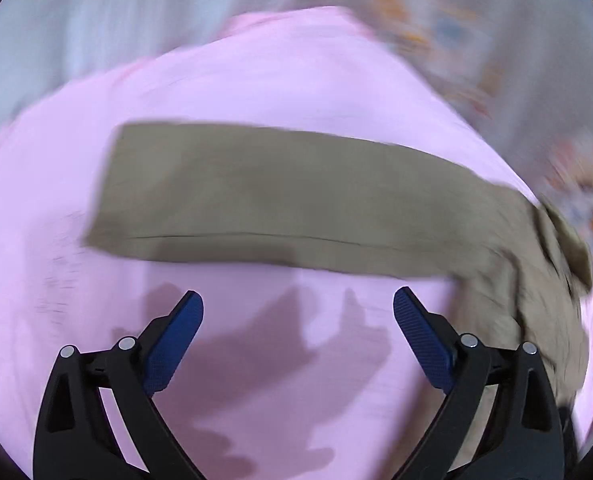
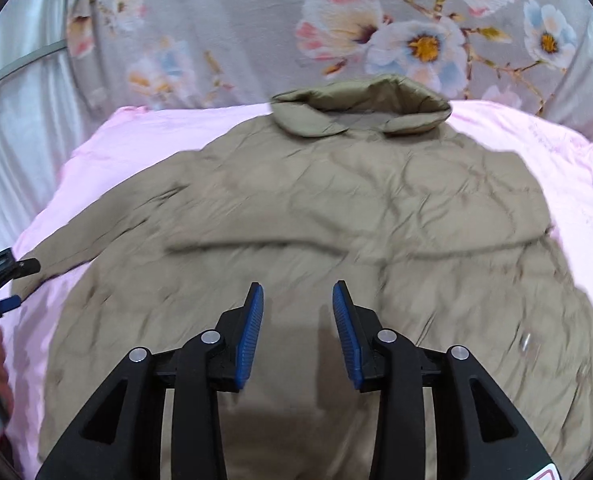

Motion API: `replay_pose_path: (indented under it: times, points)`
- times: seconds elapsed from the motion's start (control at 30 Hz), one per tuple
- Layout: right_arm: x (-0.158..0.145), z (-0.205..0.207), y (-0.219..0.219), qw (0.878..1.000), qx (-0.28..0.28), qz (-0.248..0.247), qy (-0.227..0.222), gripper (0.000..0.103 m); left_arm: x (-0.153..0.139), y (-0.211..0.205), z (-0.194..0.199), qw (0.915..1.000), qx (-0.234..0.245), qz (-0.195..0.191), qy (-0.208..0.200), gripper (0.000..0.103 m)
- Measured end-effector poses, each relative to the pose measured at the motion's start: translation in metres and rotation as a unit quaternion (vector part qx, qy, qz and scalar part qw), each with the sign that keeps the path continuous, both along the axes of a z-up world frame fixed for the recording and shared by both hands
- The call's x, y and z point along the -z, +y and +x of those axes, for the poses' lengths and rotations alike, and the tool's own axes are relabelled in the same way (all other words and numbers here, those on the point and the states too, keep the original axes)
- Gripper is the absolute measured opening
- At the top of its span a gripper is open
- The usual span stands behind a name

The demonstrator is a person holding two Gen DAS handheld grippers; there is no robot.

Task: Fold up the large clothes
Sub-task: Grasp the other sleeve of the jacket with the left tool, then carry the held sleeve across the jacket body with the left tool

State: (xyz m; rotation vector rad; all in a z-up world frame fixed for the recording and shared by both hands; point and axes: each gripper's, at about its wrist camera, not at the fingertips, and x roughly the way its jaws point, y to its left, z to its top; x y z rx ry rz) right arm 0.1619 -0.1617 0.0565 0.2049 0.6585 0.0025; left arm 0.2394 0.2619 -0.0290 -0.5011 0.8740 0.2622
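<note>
A khaki padded jacket (image 2: 336,208) lies flat on a pink sheet (image 2: 108,148), collar (image 2: 360,106) at the far end. Its left sleeve (image 1: 280,196) stretches straight out over the sheet in the left wrist view. My left gripper (image 1: 298,300) is open and empty, just above the pink sheet (image 1: 256,72), short of the sleeve's near edge. It also shows at the left edge of the right wrist view (image 2: 10,284). My right gripper (image 2: 297,292) is open and empty, above the jacket's lower middle.
A grey floral bedspread (image 2: 256,32) lies behind the pink sheet. A pale curtain (image 2: 12,92) hangs at the left. A small metal zip pull (image 2: 525,340) lies on the jacket's right side.
</note>
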Motion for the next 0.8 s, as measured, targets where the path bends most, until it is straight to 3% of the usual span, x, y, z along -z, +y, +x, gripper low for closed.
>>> replay_pose_path:
  times: [0.07, 0.17, 0.3, 0.4, 0.5, 0.53, 0.6, 0.73, 0.8]
  points:
    - [0.005, -0.007, 0.002, 1.000, -0.001, 0.012, 0.001, 0.039, 0.012, 0.039, -0.006, 0.9977, -0.042, -0.054, 0.003, 0.093]
    - [0.015, -0.010, 0.002, 1.000, 0.008, 0.024, 0.012, 0.041, 0.015, 0.068, -0.011, 0.9886, -0.061, -0.135, -0.029, 0.093]
    - [0.020, -0.015, -0.001, 0.999, 0.016, 0.038, 0.008, 0.047, 0.018, 0.078, -0.004, 0.9797, -0.086, -0.177, -0.041, 0.093]
    - [0.022, -0.016, -0.004, 0.999, 0.019, 0.046, 0.008, 0.049, 0.014, 0.077, 0.006, 0.9814, -0.085, -0.168, -0.039, 0.079]
    - [0.024, -0.016, -0.006, 0.999, 0.020, 0.049, 0.008, 0.050, 0.012, 0.075, 0.015, 0.9855, -0.066, -0.154, -0.031, 0.033]
    - [0.024, -0.016, -0.006, 0.999, 0.020, 0.050, 0.008, 0.051, 0.013, 0.074, 0.019, 0.9863, -0.060, -0.152, -0.024, 0.005]
    - [0.024, -0.016, -0.007, 0.998, 0.020, 0.053, 0.008, 0.051, 0.004, 0.066, 0.023, 0.9882, -0.047, -0.143, -0.029, 0.001]
    - [0.026, -0.016, -0.009, 0.998, 0.020, 0.063, 0.009, 0.052, -0.045, 0.029, 0.026, 0.9946, -0.014, -0.071, -0.075, 0.001]
    - [0.026, -0.016, -0.010, 0.998, 0.019, 0.066, 0.010, 0.052, -0.061, 0.018, 0.026, 0.9945, -0.006, -0.066, -0.081, 0.003]
